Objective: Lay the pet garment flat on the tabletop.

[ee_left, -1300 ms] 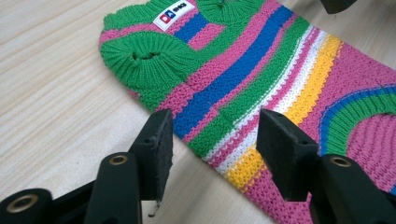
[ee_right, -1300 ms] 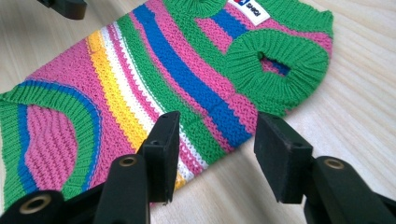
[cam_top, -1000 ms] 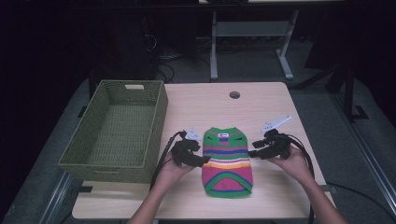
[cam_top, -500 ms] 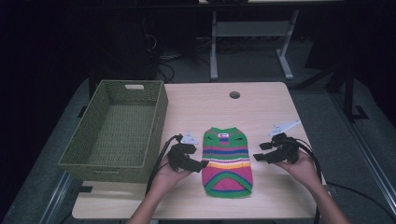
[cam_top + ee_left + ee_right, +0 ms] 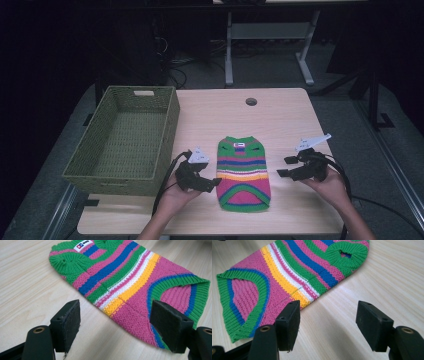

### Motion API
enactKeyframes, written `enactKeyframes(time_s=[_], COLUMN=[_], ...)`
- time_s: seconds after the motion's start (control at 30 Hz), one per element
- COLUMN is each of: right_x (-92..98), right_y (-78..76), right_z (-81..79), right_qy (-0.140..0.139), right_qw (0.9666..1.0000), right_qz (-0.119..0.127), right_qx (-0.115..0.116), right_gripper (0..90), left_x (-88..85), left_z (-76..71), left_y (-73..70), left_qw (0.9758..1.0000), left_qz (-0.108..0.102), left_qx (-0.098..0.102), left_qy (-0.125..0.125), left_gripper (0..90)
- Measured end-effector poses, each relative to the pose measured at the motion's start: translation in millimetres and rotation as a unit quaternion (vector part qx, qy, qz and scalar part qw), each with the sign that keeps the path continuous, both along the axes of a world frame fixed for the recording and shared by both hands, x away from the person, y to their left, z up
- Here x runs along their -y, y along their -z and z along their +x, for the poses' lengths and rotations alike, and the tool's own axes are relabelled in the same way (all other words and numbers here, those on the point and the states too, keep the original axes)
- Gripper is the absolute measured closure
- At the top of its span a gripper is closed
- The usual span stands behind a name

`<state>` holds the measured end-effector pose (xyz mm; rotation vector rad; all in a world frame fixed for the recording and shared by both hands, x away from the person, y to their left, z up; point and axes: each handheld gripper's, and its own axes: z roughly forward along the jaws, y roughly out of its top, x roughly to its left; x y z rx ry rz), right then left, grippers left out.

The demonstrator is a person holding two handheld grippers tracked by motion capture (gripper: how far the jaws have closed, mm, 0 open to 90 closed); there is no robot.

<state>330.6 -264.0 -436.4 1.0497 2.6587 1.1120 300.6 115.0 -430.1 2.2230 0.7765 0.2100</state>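
Both tools stand spread and empty; the striped knit sweater [image 5: 243, 172] lies flat on the table [image 5: 280, 120] between the left tool [image 5: 212, 183] and right tool [image 5: 284, 167]; probably each should pinch its nearest side edge squarely, low and level.

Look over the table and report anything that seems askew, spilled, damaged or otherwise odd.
Nothing stands out. The striped knit sweater lies flat and tidy on the table, the green basket sits upright beside it, and the left claw and right claw are open on either side of the sweater, touching nothing.
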Motion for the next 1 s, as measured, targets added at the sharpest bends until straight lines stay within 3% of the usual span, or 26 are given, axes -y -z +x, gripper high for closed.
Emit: enactKeyframes(time_s=[0.47, 1.0], right_x=[15.6, 35.9], right_y=[9.6, 17.6], right_z=[-23.8, -56.6], right_qy=[0.012, 0.032], right_qw=[0.9999, 0.9991], right_qz=[0.003, 0.017], right_qx=[-0.001, 0.022], right_gripper=[33.0, 30.7], left_x=[-11.6, -28.7], left_z=[-16.5, -36.9], left_y=[0.1, 3.2], left_qw=[0.9999, 0.9998], left_qz=[-0.002, -0.005], left_qx=[0.010, 0.016], left_qy=[0.000, 0.000], left_gripper=[24.4, 24.0])
